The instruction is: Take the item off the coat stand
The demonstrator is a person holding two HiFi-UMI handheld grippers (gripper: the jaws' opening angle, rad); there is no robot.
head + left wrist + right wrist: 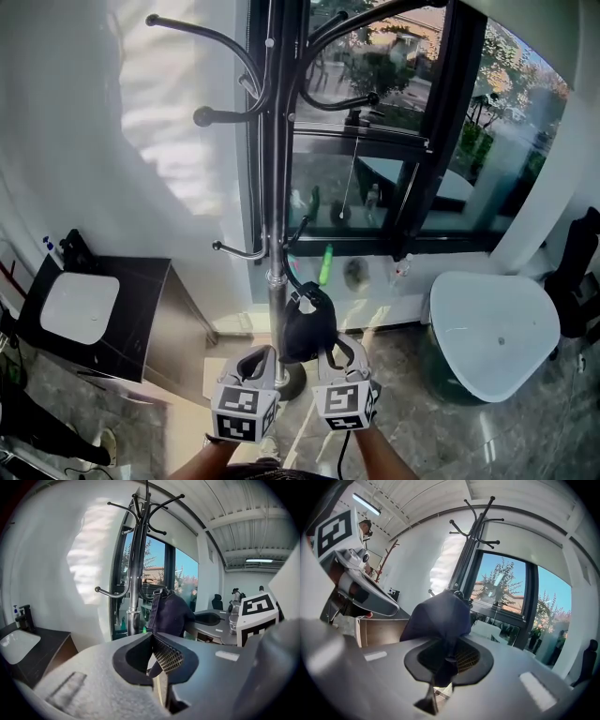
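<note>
A dark navy cap hangs low on the black coat stand, from a small hook beside the pole. My right gripper is at the cap's right lower edge. In the right gripper view the gripper is shut on a fold of the cap, which bulges up over the jaws. My left gripper is just left of the cap, by the pole. In the left gripper view this gripper is shut with nothing in it, and the cap hangs a little beyond it.
A black cabinet with a white basin stands at the left. A white table sits at the right, a black chair behind it. A window is right behind the stand. The upper hooks are bare.
</note>
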